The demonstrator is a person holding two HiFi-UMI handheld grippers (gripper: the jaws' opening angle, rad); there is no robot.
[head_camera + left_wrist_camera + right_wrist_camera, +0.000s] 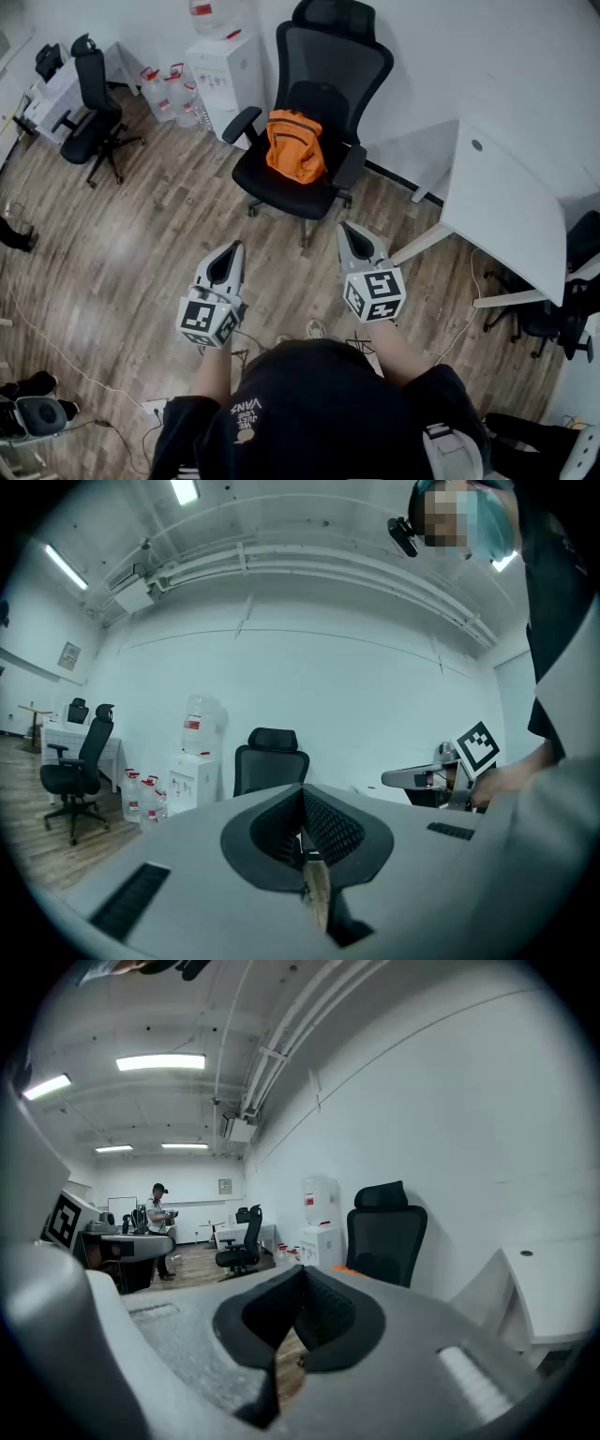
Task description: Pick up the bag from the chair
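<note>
**Head view.** The orange fabric bag (295,145) sits on the seat of the black mesh office chair (323,89). It leans against the backrest, between the two armrests. The fabric is soft and slumped, with a dark strap or zip line across its upper part. No carry handle can be made out from here. The left hand-held gripper (232,251) and the right hand-held gripper (349,231) are held side by side at waist level. Both point toward the chair and are well apart from the bag. In my judgement this is an approach posture and the reach is not yet begun. Grey wood-plank flooring (141,234) lies between the person and the chair.

**Left gripper view.** The jaws of the left hand-held gripper (303,794) are pressed together with nothing between them. The chair (272,761) stands straight ahead. The bag is hidden behind the gripper body. A white water dispenser (195,761) stands beside the chair.

**Right gripper view.** The jaws of the right hand-held gripper (302,1272) are likewise pressed together and empty. The chair (386,1232) lies ahead to the right. Only an orange sliver of the bag (348,1268) shows above the gripper body.

**Assessment.** A gripper must spread its jaws before closing on a strap or a fold of the fabric. The limp cloth will likely sag when lifted.
</note>
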